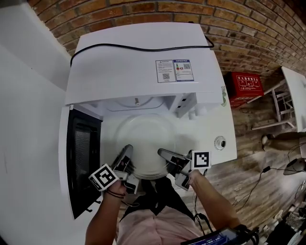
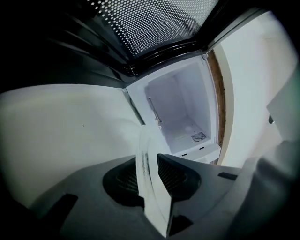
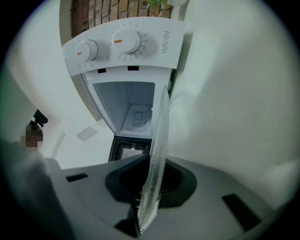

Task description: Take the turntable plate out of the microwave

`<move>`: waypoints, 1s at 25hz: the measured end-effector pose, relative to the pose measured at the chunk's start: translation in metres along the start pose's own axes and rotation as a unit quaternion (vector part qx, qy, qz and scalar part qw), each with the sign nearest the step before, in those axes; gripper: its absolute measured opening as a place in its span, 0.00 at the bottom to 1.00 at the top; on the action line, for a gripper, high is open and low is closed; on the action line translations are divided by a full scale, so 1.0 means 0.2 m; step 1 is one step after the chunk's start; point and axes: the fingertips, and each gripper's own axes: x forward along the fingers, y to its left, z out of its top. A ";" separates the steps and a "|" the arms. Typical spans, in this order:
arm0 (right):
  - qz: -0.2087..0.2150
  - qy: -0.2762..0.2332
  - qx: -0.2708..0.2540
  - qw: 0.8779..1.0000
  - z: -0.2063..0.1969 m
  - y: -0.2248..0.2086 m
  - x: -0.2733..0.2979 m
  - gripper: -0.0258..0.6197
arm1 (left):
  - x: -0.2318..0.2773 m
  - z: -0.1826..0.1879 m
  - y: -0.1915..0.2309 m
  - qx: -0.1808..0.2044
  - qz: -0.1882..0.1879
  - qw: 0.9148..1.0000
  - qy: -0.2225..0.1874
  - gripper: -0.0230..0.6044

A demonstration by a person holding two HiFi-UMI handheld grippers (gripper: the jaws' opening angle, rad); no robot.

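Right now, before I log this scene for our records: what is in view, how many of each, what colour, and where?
microwave: one, white, on a white table by the wall
door: one, dark window, swung open at the picture's left
plate: one, clear glass, in front of the open microwave, gripped at its rim on both sides
dials: two, white, on the microwave's panel
cable: one, black, across the microwave's top
sticker: one, white and blue, on the microwave's top
box: one, red, on the floor at right
wall: brick, reddish brown, behind the microwave
floor: wood, brown, at right
left gripper: grey, shut on the plate's left rim
right gripper: grey, shut on the plate's right rim
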 end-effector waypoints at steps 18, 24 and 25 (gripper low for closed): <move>-0.002 -0.008 -0.005 1.000 0.01 0.00 0.00 0.11 | 0.00 0.00 0.01 -0.007 -0.001 1.000 0.003 0.19; -0.004 -0.006 -0.004 1.000 0.01 -0.01 0.00 0.11 | 0.00 0.00 0.01 -0.007 -0.002 1.000 0.001 0.19; 0.000 -0.006 -0.009 1.000 0.01 0.00 0.00 0.11 | 0.00 0.00 0.01 -0.006 -0.002 1.000 0.001 0.19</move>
